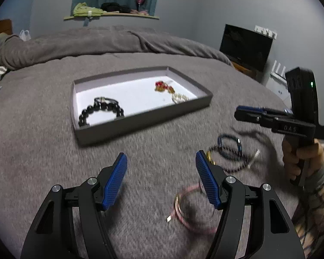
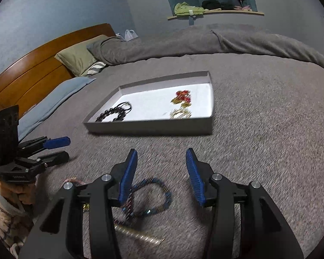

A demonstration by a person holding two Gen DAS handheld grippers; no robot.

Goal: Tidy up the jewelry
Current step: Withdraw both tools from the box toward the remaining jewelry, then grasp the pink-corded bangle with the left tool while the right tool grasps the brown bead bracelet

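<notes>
A shallow grey tray (image 1: pixel 140 120) (image 2: pixel 153 127) with a white floor lies on the grey bed cover. In it lie a black bead bracelet (image 1: pixel 101 110) (image 2: pixel 113 114), a red and gold piece (image 1: pixel 163 86) (image 2: pixel 182 98) and a gold piece (image 1: pixel 180 98) (image 2: pixel 180 113). My left gripper (image 1: pixel 161 161) is open and empty above the cover; a pink bracelet (image 1: pixel 188 207) lies just right of it. My right gripper (image 2: pixel 162 157) is open and empty above a blue bead bracelet (image 2: pixel 155 196) (image 1: pixel 230 145) and a dark chain (image 2: pixel 138 234) (image 1: pixel 237 166).
A gold ring-like piece (image 1: pixel 211 157) lies beside the blue bracelet. Folded grey blanket (image 1: pixel 97 41) and pillows (image 2: pixel 80 58) lie at the far side of the bed. A wooden headboard (image 2: pixel 32 73) stands at the left. A dark screen (image 1: pixel 246 45) stands at the right.
</notes>
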